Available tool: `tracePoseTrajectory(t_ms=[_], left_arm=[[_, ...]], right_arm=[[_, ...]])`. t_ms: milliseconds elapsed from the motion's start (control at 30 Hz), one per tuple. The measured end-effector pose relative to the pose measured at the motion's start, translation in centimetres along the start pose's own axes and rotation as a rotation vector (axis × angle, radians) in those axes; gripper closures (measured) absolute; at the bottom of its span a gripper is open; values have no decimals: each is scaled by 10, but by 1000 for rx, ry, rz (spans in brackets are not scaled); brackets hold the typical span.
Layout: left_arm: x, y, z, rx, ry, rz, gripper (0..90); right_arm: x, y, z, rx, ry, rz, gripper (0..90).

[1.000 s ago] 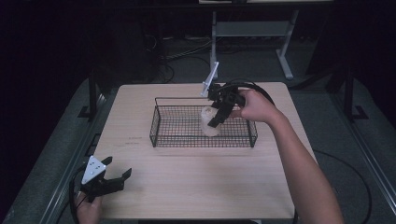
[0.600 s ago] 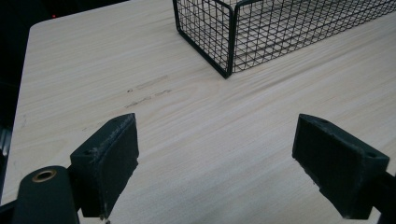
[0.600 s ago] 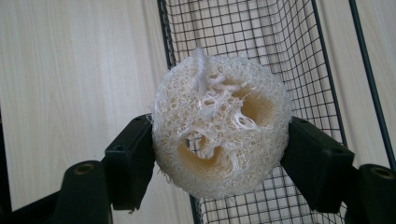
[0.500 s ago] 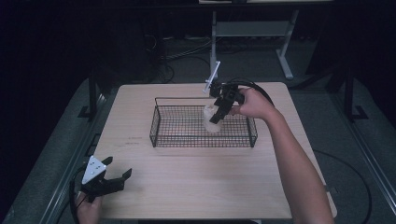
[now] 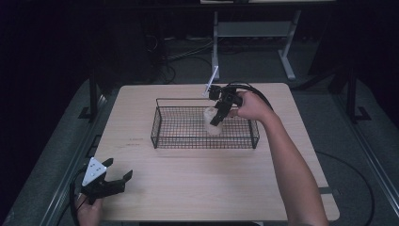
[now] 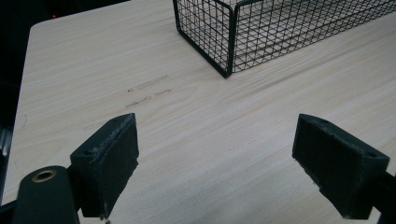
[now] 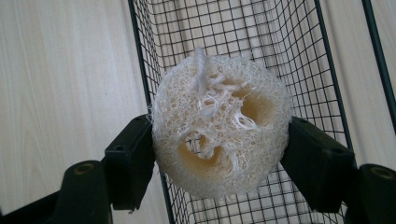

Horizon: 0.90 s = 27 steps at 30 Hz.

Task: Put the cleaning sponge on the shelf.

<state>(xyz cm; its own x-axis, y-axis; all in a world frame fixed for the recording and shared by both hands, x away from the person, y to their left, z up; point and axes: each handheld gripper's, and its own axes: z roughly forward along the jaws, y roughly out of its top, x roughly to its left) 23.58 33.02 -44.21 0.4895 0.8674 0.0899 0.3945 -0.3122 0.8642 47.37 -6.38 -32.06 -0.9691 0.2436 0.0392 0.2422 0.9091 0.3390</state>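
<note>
Fibrous and pale, the loofah sponge (image 7: 219, 123) is sitting clamped between the pads of the right claw (image 5: 217, 116), which is hanging it inside the wire basket (image 5: 162, 134), near the basket's far right part. It is looking light, springy and easily squashed, so a gentle pinch across its round sides, as now, is probably suiting it best; its open weave is likely snagging on the mesh. The left claw (image 6: 229, 163) is resting with jaws spread wide and nothing between them, over the counter (image 5: 211, 183) near its front left corner. Whether the sponge is touching the basket floor is staying hard to judge.
</note>
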Motion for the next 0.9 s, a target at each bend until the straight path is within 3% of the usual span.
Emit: tracePoseTrajectory(t_ms=[300, 633, 900], left_arm=[[-1, 0, 1, -5, -1, -2, 137], [-2, 0, 1, 1, 0, -2, 137], [-2, 0, 1, 1, -2, 1, 137]], right_arm=[[-9, -9, 12, -19, 17, 24, 286], [-15, -14, 29, 24, 35, 46, 285], [-18, -17, 40, 14, 50, 58, 284]])
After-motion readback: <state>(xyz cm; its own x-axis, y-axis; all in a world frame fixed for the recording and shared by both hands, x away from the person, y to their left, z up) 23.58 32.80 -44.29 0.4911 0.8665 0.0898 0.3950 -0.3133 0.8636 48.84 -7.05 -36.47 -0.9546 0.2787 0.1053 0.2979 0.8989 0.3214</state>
